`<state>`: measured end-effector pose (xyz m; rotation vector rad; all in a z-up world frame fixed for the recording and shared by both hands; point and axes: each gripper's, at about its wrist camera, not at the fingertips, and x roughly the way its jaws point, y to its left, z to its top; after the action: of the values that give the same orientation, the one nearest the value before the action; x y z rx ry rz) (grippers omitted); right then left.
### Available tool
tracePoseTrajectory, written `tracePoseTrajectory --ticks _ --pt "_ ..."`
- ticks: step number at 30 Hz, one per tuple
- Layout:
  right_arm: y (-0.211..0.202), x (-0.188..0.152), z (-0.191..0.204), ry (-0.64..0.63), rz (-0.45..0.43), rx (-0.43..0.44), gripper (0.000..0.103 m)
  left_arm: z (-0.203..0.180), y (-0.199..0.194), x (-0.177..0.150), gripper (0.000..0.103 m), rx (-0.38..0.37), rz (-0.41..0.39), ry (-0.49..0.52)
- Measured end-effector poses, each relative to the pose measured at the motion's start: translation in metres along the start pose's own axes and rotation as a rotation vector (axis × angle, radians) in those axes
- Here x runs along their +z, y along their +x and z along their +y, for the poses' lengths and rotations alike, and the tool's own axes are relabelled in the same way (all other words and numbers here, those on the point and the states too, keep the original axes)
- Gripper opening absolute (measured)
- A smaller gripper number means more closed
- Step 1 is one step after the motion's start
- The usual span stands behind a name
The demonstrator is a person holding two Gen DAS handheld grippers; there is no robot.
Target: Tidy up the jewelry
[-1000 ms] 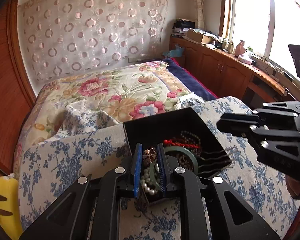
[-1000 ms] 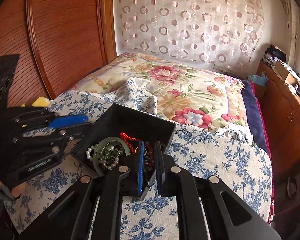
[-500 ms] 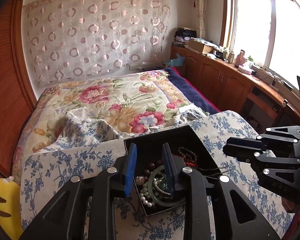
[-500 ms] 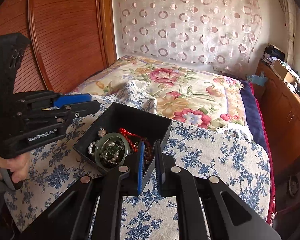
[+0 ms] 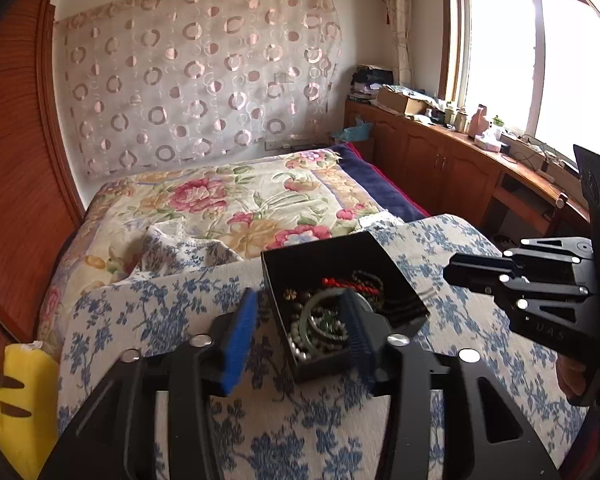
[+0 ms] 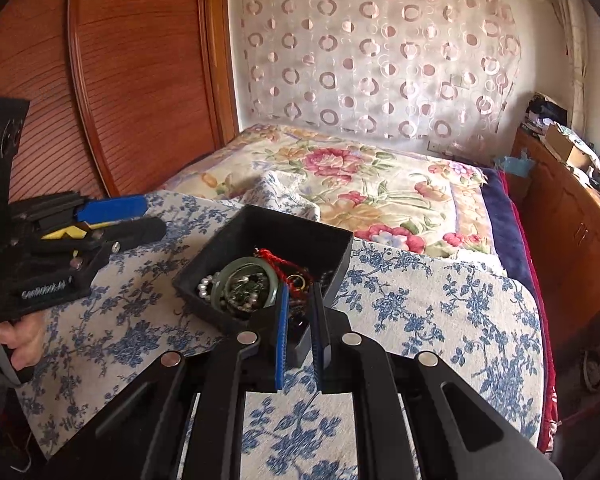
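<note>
A black open box (image 5: 320, 256) (image 6: 268, 226) sits on a blue-flowered cloth. It holds a green bangle (image 5: 314, 312) (image 6: 220, 280), white pearls (image 5: 298, 348) (image 6: 202, 282), a red cord (image 5: 350, 282) (image 6: 274, 258), dark beads and a bronze flower piece (image 5: 289, 294). My left gripper (image 5: 300, 312) is open and empty, raised over the box's near left corner. My right gripper (image 6: 300, 296) is shut on the box's near wall at its front edge.
The blue-flowered cloth (image 5: 172, 308) (image 6: 440, 304) covers a cushion at the foot of a floral bed (image 5: 236, 200). A wooden headboard (image 6: 140, 80) stands left. A yellow object (image 5: 16, 396) lies at the cloth's left. Wooden cabinets (image 5: 440, 160) run under the window.
My left gripper let go of the bronze flower piece into the box, opened wide and drew back upward. My right gripper stayed shut on the box wall.
</note>
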<state>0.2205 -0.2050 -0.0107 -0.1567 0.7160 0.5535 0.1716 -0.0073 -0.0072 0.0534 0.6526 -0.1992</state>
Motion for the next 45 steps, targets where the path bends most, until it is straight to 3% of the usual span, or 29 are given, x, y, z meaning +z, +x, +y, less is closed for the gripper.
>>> tracePoseTrajectory --ticks 1,9,10,11,12,16,18,24,33,45 --pt "-0.005 -0.002 0.003 0.000 -0.010 0.001 0.012 -0.002 -0.007 -0.005 0.059 0.002 -0.008 0.007" --pt "-0.033 -0.025 0.018 0.024 -0.061 -0.015 0.014 -0.008 -0.040 -0.027 0.083 -0.003 -0.034 -0.006" --pt "-0.036 -0.028 0.018 0.031 -0.064 -0.017 0.019 -0.009 -0.044 -0.029 0.090 0.008 -0.035 -0.009" --pt "-0.038 -0.031 0.018 0.037 -0.066 -0.020 0.031 -0.010 -0.046 -0.032 0.092 0.016 -0.038 -0.008" --pt "-0.042 -0.035 0.019 0.045 -0.072 -0.025 0.040 -0.012 -0.048 -0.033 0.092 0.023 -0.040 -0.007" --pt "-0.056 -0.049 0.019 0.078 -0.096 -0.049 0.058 -0.017 -0.060 -0.042 0.095 0.079 -0.049 -0.004" --pt "-0.066 -0.055 0.017 0.107 -0.122 -0.063 0.076 -0.016 -0.064 -0.046 0.095 0.093 -0.051 -0.015" --pt "-0.098 -0.071 0.016 0.158 -0.192 -0.106 0.099 -0.023 -0.082 -0.063 0.095 0.110 -0.059 -0.044" --pt "-0.120 -0.084 0.015 0.199 -0.240 -0.159 0.100 -0.025 -0.100 -0.082 0.095 0.135 -0.066 -0.106" --pt "-0.115 -0.093 0.027 0.185 -0.237 -0.181 0.100 -0.022 -0.103 -0.085 0.095 0.163 -0.076 -0.100"
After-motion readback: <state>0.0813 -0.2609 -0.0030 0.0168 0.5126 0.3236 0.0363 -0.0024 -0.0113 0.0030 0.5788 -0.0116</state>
